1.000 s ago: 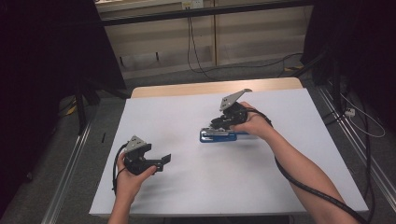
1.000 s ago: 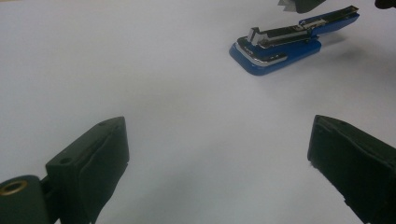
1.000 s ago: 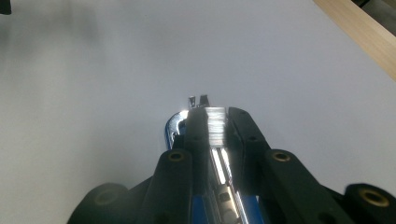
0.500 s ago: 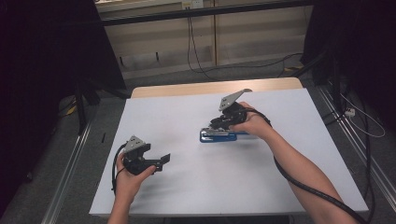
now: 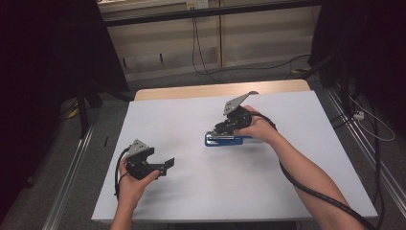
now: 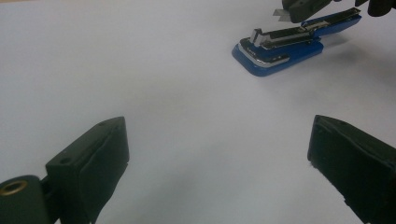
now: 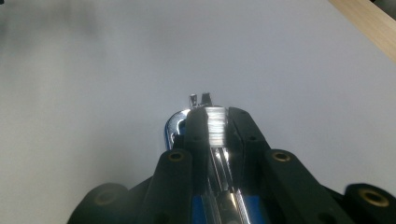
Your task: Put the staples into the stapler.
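Observation:
A blue stapler (image 5: pixel 225 140) lies on the white table (image 5: pixel 297 158), just right of centre. Its metal upper arm is tilted up off the blue base (image 6: pixel 280 51). My right gripper (image 5: pixel 224 128) reaches down onto it from the right and is shut on that metal arm (image 7: pixel 215 123), with the chrome nose (image 7: pixel 173 127) poking out ahead of the jaws. My left gripper (image 5: pixel 168 164) rests low over the table at the front left, pointing right toward the stapler. It stands open, with bare table between its fingers (image 6: pixel 100 154) and the stapler well ahead of it.
A wooden strip (image 5: pixel 215 90) runs along the table's far edge. Metal rails (image 5: pixel 72 167) flank the table on both sides. Cables (image 5: pixel 364 124) lie on the floor to the right and behind. The right gripper's cable (image 5: pixel 311 191) trails along the forearm.

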`<state>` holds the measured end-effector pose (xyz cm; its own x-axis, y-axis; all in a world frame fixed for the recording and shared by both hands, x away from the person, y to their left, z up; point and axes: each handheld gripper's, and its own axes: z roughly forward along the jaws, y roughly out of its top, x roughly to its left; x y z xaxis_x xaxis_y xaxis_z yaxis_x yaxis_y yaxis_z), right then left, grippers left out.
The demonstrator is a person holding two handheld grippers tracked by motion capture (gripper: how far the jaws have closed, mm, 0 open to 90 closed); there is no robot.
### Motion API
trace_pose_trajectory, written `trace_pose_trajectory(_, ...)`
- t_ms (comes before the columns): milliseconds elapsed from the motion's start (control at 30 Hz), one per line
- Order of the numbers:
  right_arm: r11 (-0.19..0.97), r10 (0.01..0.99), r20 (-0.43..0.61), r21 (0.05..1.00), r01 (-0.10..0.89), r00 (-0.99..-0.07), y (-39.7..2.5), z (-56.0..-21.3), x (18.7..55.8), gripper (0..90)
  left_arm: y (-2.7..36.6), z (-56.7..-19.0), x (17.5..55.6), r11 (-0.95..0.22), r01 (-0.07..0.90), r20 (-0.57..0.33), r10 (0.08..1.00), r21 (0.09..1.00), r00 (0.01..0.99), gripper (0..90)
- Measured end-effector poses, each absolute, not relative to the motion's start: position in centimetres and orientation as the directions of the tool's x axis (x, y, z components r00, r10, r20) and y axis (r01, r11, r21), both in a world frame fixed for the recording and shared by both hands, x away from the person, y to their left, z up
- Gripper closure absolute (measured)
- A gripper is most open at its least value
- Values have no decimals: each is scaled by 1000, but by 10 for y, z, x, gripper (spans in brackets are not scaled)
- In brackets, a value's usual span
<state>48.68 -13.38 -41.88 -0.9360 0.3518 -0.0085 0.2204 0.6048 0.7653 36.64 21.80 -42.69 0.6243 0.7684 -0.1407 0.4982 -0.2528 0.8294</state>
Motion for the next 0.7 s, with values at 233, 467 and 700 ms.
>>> trace_pose_trajectory(233, 611, 342, -7, 762, 216, -940, -131, -422, 488, 797, 219, -427, 366, -251, 500, -140, 771, 829, 621, 56)
trace_pose_trajectory(467, 619, 336, -6, 755, 216, -942, -129, -426, 488, 797, 219, -427, 366, -252, 500, -140, 771, 829, 621, 56)
trace_pose_trajectory(700, 625, 329, -10, 752, 210, -944, -128, -427, 489, 797, 219, -427, 367, -251, 498, -141, 770, 830, 622, 56)
